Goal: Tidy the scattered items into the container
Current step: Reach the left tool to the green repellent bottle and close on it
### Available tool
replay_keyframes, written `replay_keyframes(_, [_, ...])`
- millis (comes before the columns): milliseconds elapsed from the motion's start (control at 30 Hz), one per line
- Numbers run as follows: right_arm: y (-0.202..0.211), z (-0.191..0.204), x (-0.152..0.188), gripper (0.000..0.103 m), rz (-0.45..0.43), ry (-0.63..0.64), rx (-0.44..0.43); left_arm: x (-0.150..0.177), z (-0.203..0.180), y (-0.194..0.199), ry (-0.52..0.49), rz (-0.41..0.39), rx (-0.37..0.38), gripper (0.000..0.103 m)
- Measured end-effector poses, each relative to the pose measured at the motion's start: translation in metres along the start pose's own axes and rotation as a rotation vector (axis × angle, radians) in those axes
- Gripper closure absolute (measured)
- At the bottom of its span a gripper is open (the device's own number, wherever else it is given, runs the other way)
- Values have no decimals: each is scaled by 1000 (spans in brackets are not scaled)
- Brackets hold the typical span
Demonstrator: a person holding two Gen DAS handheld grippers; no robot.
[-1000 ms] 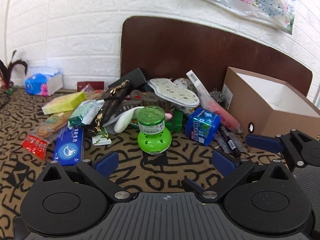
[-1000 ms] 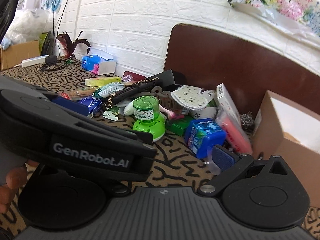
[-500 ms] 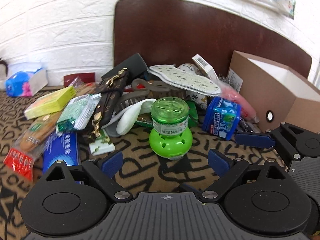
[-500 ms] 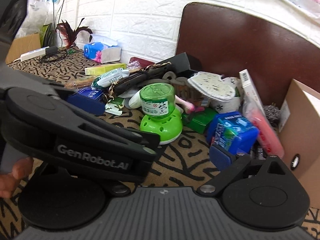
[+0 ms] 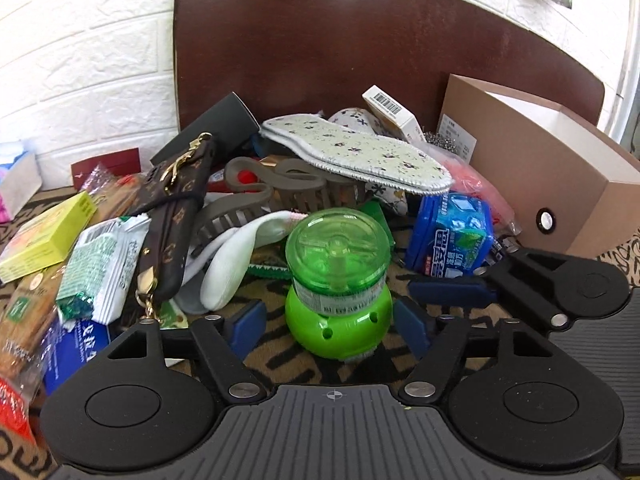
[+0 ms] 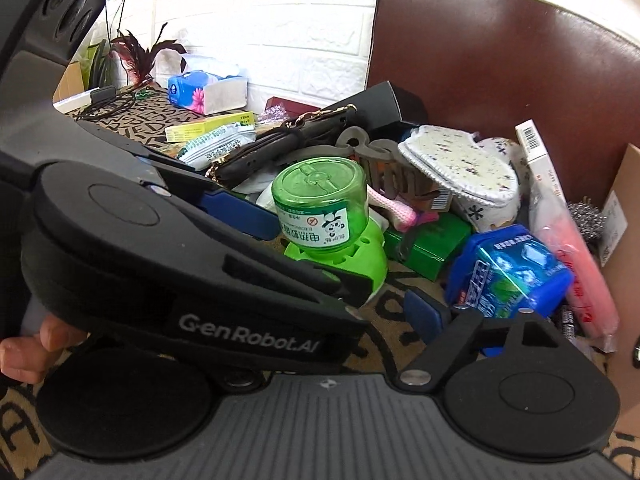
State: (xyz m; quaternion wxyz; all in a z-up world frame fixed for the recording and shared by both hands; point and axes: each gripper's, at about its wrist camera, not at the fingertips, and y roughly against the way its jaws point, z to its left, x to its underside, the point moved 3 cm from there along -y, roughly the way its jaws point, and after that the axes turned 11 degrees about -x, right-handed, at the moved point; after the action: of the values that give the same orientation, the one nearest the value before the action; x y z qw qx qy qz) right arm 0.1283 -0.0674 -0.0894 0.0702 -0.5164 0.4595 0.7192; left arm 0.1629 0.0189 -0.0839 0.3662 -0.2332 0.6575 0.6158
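Closing the spread left gripper (image 5: pixel 330 322) low on the bottle (image 5: pixel 338 280) at frame centre risks toppling it; right gripper (image 5: pixel 452 294), lower right, also spread.

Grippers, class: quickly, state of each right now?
Left gripper: open, straddling the green plastic jar-shaped repellent bottle, not gripping.
Right gripper: open, holding nothing.

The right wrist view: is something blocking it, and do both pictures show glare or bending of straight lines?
Right wrist view: the left gripper fills the left half, hiding the right gripper's left finger; glare streaks the brown board. Left wrist view: unblocked, the green bottle is sharp between the open fingers; fisheye curves the white brick wall, and the edges darken.
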Motion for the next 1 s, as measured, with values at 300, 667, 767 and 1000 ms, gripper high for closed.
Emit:
replay_keyframes(300, [-13,-8,-9,19,6,0,-1,-11,7,-19,67,46,75,28])
replay_keyframes(667, [-12,-11,-9,32,22,-33,-35,-8,6,-16,84,80,80,39])
replay_keyframes(767, [-2,-7,-4,32,30,-33,-44,-1,2,-6,95,93,89,39])
replay_keyframes(1000, [40,9,20,32,55,-49,-37,25,-27,29,105,106,113,39])
